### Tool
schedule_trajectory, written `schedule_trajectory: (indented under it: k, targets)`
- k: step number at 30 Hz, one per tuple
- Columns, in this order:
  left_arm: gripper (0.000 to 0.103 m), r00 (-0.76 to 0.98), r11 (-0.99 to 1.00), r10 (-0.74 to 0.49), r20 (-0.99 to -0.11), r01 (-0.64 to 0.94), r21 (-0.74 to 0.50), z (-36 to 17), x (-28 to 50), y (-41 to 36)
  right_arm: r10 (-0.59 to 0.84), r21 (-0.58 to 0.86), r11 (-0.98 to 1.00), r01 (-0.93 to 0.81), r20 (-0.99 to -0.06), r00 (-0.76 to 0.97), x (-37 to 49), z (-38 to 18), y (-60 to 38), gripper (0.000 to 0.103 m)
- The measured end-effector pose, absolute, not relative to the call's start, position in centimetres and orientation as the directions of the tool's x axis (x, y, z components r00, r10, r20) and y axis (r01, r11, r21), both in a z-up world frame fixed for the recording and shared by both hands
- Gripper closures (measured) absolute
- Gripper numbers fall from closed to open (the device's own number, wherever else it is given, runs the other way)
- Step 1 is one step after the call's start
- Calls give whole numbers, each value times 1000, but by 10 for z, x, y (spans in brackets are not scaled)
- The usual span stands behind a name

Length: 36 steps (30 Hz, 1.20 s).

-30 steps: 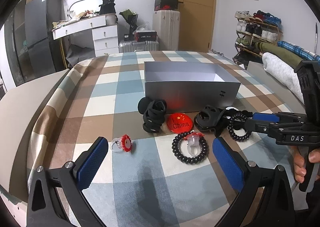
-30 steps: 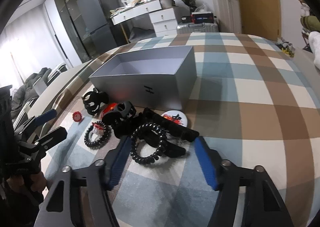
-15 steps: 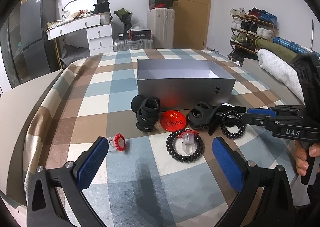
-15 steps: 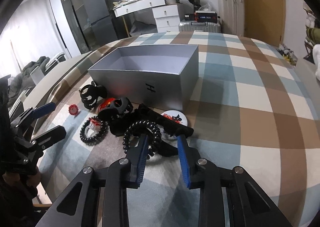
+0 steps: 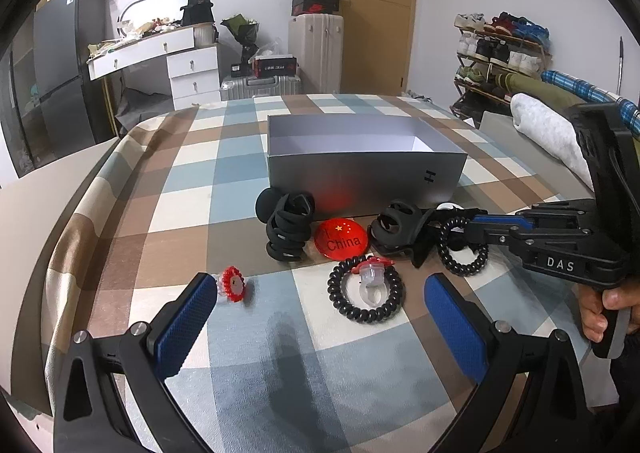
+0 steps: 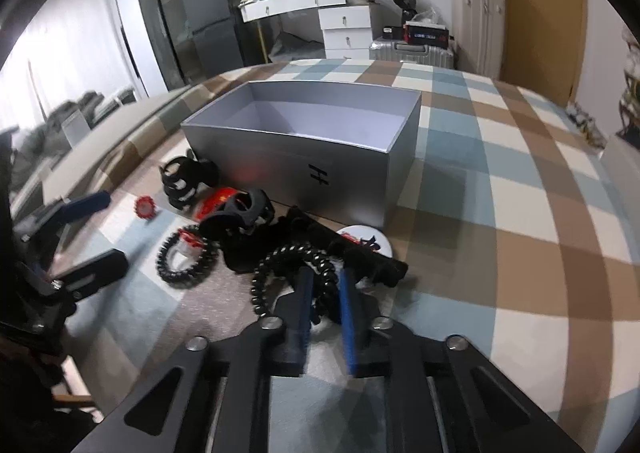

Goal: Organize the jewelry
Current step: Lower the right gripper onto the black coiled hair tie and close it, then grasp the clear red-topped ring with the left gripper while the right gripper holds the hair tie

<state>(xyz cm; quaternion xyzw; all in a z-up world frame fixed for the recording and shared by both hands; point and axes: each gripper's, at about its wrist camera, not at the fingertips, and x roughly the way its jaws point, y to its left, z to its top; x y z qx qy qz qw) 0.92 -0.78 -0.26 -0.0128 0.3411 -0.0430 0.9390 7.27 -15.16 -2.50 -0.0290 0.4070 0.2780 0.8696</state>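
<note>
An open grey box (image 5: 364, 169) (image 6: 304, 145) stands on the checked cloth. In front of it lie black hair ties (image 5: 288, 231), a red China badge (image 5: 341, 240), a black claw clip (image 5: 396, 227), a black spiral band with a clear ring inside (image 5: 365, 293), and a red flower ring (image 5: 233, 284). My right gripper (image 6: 325, 281) is shut on another black spiral band (image 6: 294, 273) (image 5: 462, 251), still at cloth level. My left gripper (image 5: 320, 317) is open and empty, above the cloth just short of the items.
A black strip and a white round badge (image 6: 368, 239) lie beside the held band. The cloth-covered table (image 5: 192, 189) drops off at the left edge. Behind are a dresser, suitcases and a shoe rack (image 5: 500, 53). A rolled towel (image 5: 548, 133) lies at the right.
My right gripper's jaws have closed from wide open onto the black spiral band. The left gripper has stayed open and shifted only slightly.
</note>
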Motion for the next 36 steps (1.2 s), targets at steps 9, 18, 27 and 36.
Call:
schedule_trajectory:
  k: [9,18,27,36]
  targets:
    - [15,733,996,-82,-676,77,-38,-6,18,-12,534,199,811,-550,-636,558,55,-6,-159,95]
    - [50,704,987,-149,-694,148,-61,-9,29,-24,570,238,801,-549,-583,579,51,6,-170,95]
    - [90,660,976,-193,-726,206,-72,-14,37,-37,576,252,800,-544,-577,579,52,6,-175,95]
    - [102,679,973,-208,-704,220,-75,-8,34,-36,582,260,797,-545,-570,580,53,6,-176,95]
